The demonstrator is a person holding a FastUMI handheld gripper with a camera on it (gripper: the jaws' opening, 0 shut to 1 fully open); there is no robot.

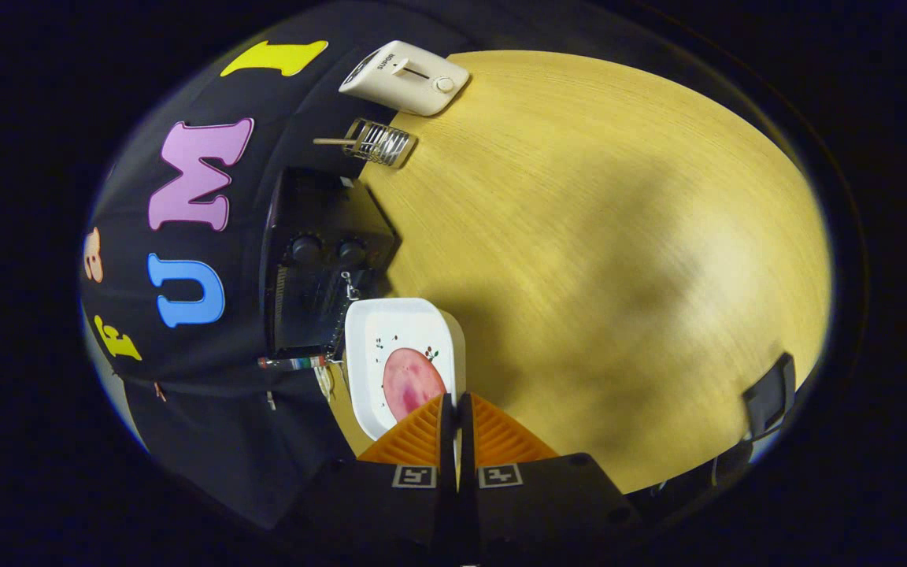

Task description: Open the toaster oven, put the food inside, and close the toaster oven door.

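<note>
So the gripper (456, 405) is seen closed down on the near rim of the tray (402, 323), both fingers pinched on that edge with barely any gap between them. The food (410, 382), a pink round slice, is lying on the tray just ahead of the fingertips, toward the held end.

The oven (320, 264) is right beyond the tray, the tray's far end sitting close against its front, just by the two knobs. Whether the door is already down can't really be told, the front is too dark to read. A white toaster (406, 77) and a small wire rack (381, 142) are parked further back on the table (619, 260), well clear of things.

The step in hand is judged to be getting the tray fed into the oven. For that to be done well, the tray should be kept level so the slice isn't slid off, and the pinch shouldn't be eased, since only one edge is held and the far end will want to sag. The tray should be lined up square with the opening before it's pushed, and pushed slowly so the rim isn't caught on the oven frame.
</note>
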